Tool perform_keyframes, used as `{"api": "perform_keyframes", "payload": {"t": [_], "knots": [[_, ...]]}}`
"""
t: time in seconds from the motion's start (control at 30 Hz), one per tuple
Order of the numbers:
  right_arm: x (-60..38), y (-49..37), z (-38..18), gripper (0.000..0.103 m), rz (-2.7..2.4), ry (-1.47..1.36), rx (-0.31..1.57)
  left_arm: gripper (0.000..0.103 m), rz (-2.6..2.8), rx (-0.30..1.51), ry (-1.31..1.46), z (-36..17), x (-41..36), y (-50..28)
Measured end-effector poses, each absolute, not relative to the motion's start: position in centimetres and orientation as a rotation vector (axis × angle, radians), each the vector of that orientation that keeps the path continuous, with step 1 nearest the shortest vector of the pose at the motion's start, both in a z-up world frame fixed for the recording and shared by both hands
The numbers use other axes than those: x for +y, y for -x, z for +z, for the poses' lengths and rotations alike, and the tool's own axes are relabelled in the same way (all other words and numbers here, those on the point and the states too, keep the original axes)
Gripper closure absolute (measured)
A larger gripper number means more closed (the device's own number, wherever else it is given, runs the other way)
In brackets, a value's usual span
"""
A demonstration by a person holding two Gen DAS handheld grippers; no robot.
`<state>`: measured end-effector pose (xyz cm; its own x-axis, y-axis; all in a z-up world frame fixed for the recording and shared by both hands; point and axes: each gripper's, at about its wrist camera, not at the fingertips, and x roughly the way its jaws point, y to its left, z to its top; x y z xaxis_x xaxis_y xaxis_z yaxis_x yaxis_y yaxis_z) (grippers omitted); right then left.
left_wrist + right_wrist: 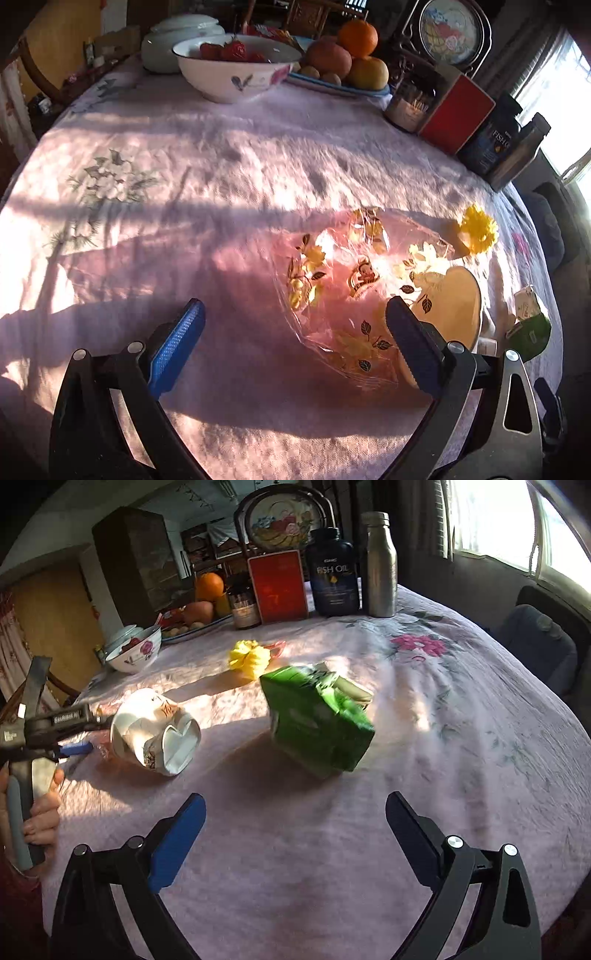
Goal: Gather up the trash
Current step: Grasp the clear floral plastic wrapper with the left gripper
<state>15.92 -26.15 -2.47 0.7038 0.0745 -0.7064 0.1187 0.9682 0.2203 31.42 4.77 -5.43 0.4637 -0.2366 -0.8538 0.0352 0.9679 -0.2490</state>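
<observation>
Left gripper (295, 343) released, poised over the cellophane wrapper (351, 295); right gripper (295, 830) released, short of the green carton (317, 723). Suggest pinching the wrapper at a raised crease, low to the counter (221, 155), so the film does not slip.

1. A round surface (424, 716) wears a pale pink cloth with flower prints.
2. Strong low sunlight comes through a window (517, 528) at the right and lays bright patches and long shadows across the cloth.
3. A dark padded chair (535, 653) stands below the window.
4. A tall dark cabinet (136, 561) and a wooden door (55, 627) stand at the far left.
5. A framed picture (284, 520) of fruit stands behind the surface.
</observation>
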Motion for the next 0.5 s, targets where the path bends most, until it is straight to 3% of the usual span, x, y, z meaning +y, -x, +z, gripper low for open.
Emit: {"api": "perform_keyframes", "payload": {"t": [0.27, 0.3, 0.33, 0.43, 0.5], "knots": [[-22.8, -17.3, -2.1, 0.007, 0.102, -0.277, 0.808, 0.010, -0.139, 1.057, 0.151, -5.6, 4.0, -32.2], [-21.9, -17.6, -2.0, 0.007, 0.121, -0.264, 0.812, 0.021, -0.134, 1.045, 0.147, -5.4, 4.0, -32.2], [-21.0, -18.0, -1.9, 0.007, 0.137, -0.249, 0.815, 0.042, -0.140, 1.033, 0.136, -5.2, 3.9, -32.1], [-19.5, -18.8, -1.4, 0.006, 0.168, -0.232, 0.810, 0.077, -0.202, 1.026, 0.144, -4.6, 3.7, -31.9], [-18.7, -19.3, -1.1, 0.006, 0.191, -0.234, 0.812, 0.083, -0.215, 0.999, 0.162, -3.7, 4.1, -31.6]]}}
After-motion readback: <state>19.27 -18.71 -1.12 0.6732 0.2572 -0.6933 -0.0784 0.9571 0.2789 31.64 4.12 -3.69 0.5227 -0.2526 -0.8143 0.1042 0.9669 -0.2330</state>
